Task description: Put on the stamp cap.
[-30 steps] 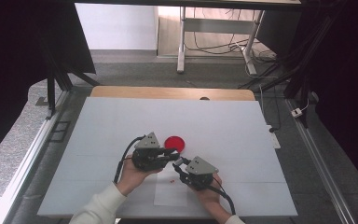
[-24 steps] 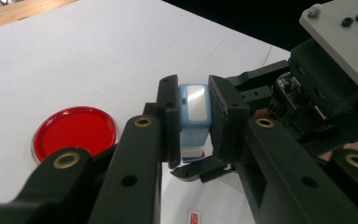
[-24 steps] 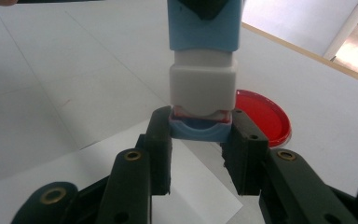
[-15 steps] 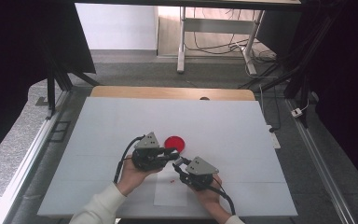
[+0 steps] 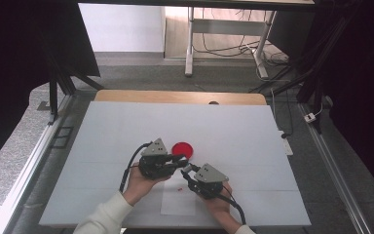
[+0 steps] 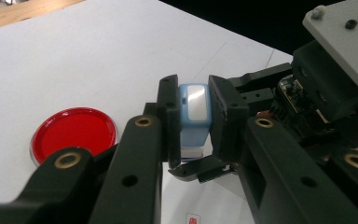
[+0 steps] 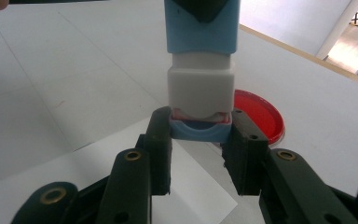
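A light blue and white stamp (image 6: 193, 109) hangs above the table between both grippers. My left gripper (image 6: 193, 122) is shut on its blue body (image 7: 200, 28). My right gripper (image 7: 199, 133) is shut from below on the blue cap (image 7: 199, 131) at the stamp's white lower end (image 7: 200, 86). A thin reddish seam shows between cap and white part. In the high view the left gripper (image 5: 181, 161) and right gripper (image 5: 189, 171) meet tip to tip near the table's front middle. A round red disc (image 5: 181, 149) lies flat just behind them.
A white paper sheet (image 5: 177, 202) lies at the front edge under the grippers, with a small red mark (image 5: 180, 188) on it. The white table (image 5: 102, 131) has a wooden strip (image 5: 175, 96) along its far edge. Metal rails run along both sides.
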Demonstrator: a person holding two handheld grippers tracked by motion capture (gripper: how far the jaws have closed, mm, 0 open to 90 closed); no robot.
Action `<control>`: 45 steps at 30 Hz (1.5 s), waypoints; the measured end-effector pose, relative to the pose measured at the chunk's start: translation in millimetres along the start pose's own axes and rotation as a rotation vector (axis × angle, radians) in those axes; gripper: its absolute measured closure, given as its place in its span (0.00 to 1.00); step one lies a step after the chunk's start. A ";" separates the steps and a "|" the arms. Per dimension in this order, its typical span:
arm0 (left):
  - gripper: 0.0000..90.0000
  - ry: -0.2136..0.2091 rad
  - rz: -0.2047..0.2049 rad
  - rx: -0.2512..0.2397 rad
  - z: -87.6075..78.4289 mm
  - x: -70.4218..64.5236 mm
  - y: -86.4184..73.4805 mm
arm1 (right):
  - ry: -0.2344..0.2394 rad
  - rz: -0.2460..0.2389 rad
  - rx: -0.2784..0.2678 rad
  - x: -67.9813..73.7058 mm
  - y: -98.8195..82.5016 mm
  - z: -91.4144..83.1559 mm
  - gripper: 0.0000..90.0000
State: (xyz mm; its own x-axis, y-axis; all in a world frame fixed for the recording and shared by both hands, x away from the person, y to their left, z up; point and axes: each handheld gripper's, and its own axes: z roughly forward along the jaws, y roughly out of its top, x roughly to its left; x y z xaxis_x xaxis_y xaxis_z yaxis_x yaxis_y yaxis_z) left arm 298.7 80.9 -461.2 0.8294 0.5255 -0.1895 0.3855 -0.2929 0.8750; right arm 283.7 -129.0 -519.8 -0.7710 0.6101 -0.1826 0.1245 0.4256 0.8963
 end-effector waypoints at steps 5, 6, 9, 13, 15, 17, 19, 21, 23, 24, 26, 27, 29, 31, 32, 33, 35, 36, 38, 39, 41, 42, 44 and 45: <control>0.83 0.003 -0.005 -0.007 0.8 -0.8 -0.6 | -0.015 0.004 -0.003 0.5 -0.3 -0.3 0.71; 0.83 0.002 -0.007 -0.008 0.6 -0.6 -0.7 | -0.015 0.003 -0.002 0.6 -0.3 -0.5 0.71; 0.83 -0.002 -0.014 -0.013 0.5 0.2 -0.9 | -0.013 0.004 -0.005 0.5 -0.2 -0.8 0.71; 0.83 -0.003 -0.019 -0.014 1.3 0.0 -1.3 | -0.015 0.001 -0.003 0.9 -0.6 -0.4 0.71; 0.83 -0.001 -0.019 -0.016 1.4 -0.4 -1.4 | -0.016 0.000 -0.004 1.0 -0.7 -0.3 0.71; 0.83 -0.002 -0.017 -0.018 0.9 -0.2 -1.2 | -0.019 0.000 -0.006 1.1 -0.7 -0.6 0.71; 0.83 -0.002 -0.021 -0.020 0.3 -0.3 -1.2 | -0.022 -0.002 -0.012 1.3 -0.6 -0.8 0.71; 0.83 -0.001 -0.023 -0.022 0.2 -0.2 -1.2 | -0.022 -0.001 -0.015 1.1 -0.5 -1.1 0.71; 0.83 -0.003 -0.025 -0.025 0.1 -0.3 -1.3 | -0.022 -0.002 -0.016 1.0 -0.5 -1.1 0.71; 0.83 -0.002 -0.025 -0.026 0.0 -0.8 -1.2 | -0.025 -0.003 -0.017 1.2 -0.4 -1.4 0.71; 0.83 -0.001 -0.025 -0.027 0.0 -1.2 -1.2 | -0.022 -0.004 -0.018 0.8 -0.2 -1.9 0.71; 0.83 -0.002 -0.025 -0.028 0.0 -1.1 -1.2 | -0.023 -0.004 -0.018 0.8 -0.2 -2.0 0.71; 0.84 -0.001 -0.030 -0.031 0.2 -1.3 -1.4 | -0.028 -0.005 -0.021 1.1 -0.3 -1.8 0.71; 0.83 -0.001 -0.035 -0.031 0.4 -1.2 -1.5 | -0.032 -0.006 -0.021 1.3 -0.3 -2.0 0.71; 0.84 0.001 -0.037 -0.031 0.4 -1.4 -1.6 | -0.033 -0.008 -0.021 1.4 -0.4 -2.0 0.71; 0.84 0.000 -0.040 -0.031 0.4 -1.3 -1.6 | -0.036 -0.011 -0.023 1.6 -0.5 -2.1 0.71; 0.84 0.001 -0.043 -0.032 0.4 -1.3 -1.6 | -0.037 -0.015 -0.025 1.8 -0.6 -2.0 0.71; 0.84 0.001 -0.043 -0.032 0.4 -1.4 -1.6 | -0.040 -0.018 -0.025 2.0 -0.6 -2.0 0.71; 0.84 0.003 -0.044 -0.035 0.8 -1.4 -1.8 | -0.044 -0.023 -0.027 2.1 -0.7 -2.1 0.71; 0.84 0.003 -0.047 -0.035 1.1 -1.3 -2.1 | -0.044 -0.023 -0.027 2.1 -0.7 -2.1 0.71; 0.84 -0.002 -0.058 -0.040 2.1 -1.1 -3.0 | -0.046 -0.019 -0.030 2.4 -0.6 -2.5 0.71; 0.84 -0.002 -0.062 -0.042 2.4 -1.1 -3.3 | -0.048 -0.018 -0.031 2.6 -0.5 -2.7 0.71; 0.84 -0.002 -0.062 -0.047 2.8 -1.3 -3.9 | -0.049 -0.015 -0.029 2.7 -0.9 -3.0 0.71; 0.84 -0.003 -0.064 -0.050 2.6 -1.4 -3.9 | -0.051 -0.014 -0.032 2.6 -0.9 -3.4 0.71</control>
State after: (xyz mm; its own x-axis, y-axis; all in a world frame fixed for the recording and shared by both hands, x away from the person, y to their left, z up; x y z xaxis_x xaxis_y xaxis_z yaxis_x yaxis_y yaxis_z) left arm 297.0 79.3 -465.5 0.8050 0.5395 -0.2469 0.4171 -0.2186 0.8821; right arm 279.5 -130.0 -519.8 -0.7396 0.6379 -0.2145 0.0933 0.4129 0.9060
